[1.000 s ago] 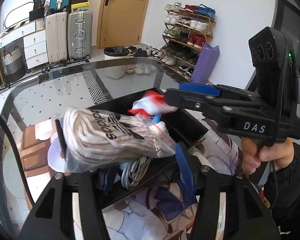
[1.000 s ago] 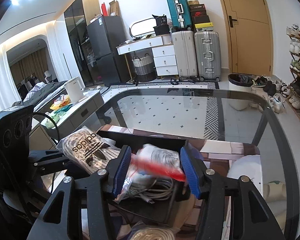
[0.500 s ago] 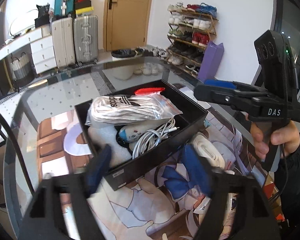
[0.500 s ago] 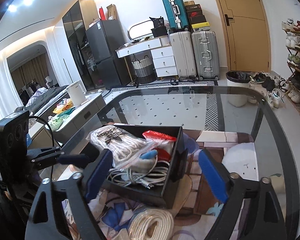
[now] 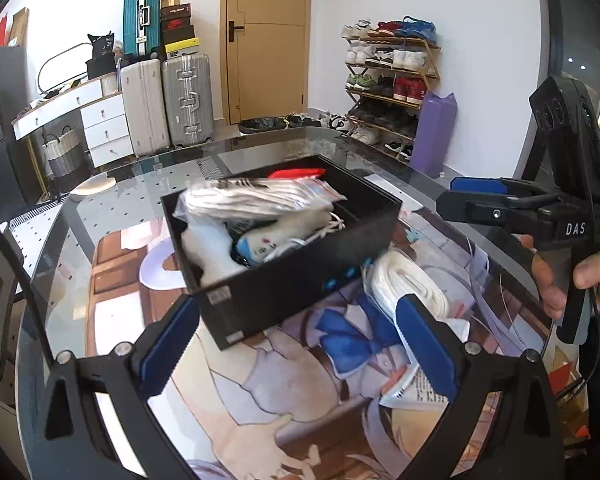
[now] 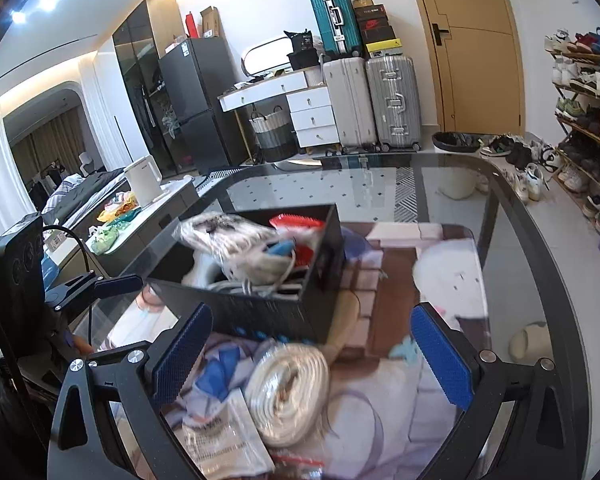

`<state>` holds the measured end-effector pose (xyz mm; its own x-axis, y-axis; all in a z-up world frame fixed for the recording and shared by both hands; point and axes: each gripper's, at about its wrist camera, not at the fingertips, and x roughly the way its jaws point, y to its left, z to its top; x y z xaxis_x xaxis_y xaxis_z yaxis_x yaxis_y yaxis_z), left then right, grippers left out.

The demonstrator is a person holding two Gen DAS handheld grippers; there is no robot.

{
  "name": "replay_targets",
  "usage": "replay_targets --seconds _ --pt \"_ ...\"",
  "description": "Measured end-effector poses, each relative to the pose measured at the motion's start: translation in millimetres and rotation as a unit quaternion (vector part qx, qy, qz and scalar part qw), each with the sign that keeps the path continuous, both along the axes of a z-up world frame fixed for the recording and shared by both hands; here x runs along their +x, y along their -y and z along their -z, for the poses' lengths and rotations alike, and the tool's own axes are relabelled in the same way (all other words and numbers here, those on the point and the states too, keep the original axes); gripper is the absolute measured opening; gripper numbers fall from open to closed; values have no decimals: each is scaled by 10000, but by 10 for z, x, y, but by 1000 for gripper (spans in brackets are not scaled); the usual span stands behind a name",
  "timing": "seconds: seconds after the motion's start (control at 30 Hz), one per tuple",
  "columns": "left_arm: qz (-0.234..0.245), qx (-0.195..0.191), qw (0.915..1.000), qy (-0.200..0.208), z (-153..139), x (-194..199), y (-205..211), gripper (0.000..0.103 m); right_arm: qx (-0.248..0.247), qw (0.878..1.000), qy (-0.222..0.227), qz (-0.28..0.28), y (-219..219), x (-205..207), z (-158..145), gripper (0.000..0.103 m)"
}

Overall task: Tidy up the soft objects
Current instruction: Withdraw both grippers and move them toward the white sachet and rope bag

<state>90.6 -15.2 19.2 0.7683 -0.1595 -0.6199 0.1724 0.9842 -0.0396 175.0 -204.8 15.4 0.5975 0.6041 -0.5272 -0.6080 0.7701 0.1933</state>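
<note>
Black box [image 5: 300, 276] stands on the printed mat [image 5: 284, 412] on the glass table [image 6: 512, 200], toward the table's middle. It is already well filled: a bagged striped item [image 5: 256, 196] lies across the top, a red packet [image 5: 296, 172] sits at the far wall, and white cable [image 5: 324, 224] and a blue-faced soft item [image 5: 256, 246] lie beneath. These appear stowed.

Outstanding: a bagged white coil [image 6: 288, 384] lies on the mat just beside the box's near wall, toward the near edge of the table, outside the box. A flat printed packet [image 6: 224, 436] lies next to it, also outside. A small red-edged item below them in the right view is too blurred to identify.

Left gripper [image 5: 296, 344]: released, fingers spread wide, holding nothing, poised above the mat at the box's near corner. Right gripper [image 6: 312, 356]: released, spread wide, empty, with the coil lying between its fingers but below them; contact cannot be confirmed.

Assessment: task largely done; the coil and the packet remain. The right gripper looks best placed to take the coil.
</note>
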Motion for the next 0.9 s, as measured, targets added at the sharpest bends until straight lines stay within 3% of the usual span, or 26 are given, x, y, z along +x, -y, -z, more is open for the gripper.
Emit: replay_targets --seconds 0.27,0.57,0.9 --pt "-3 89 10000 -46 56 -55 125 99 -137 9999 9 -50 104 -190 64 101" --pt "441 15 9987 -262 128 -42 270 99 -181 9997 40 -130 77 -216 33 101" --pt "539 301 9972 -426 260 -43 514 99 -206 9996 -49 -170 77 -194 69 101"
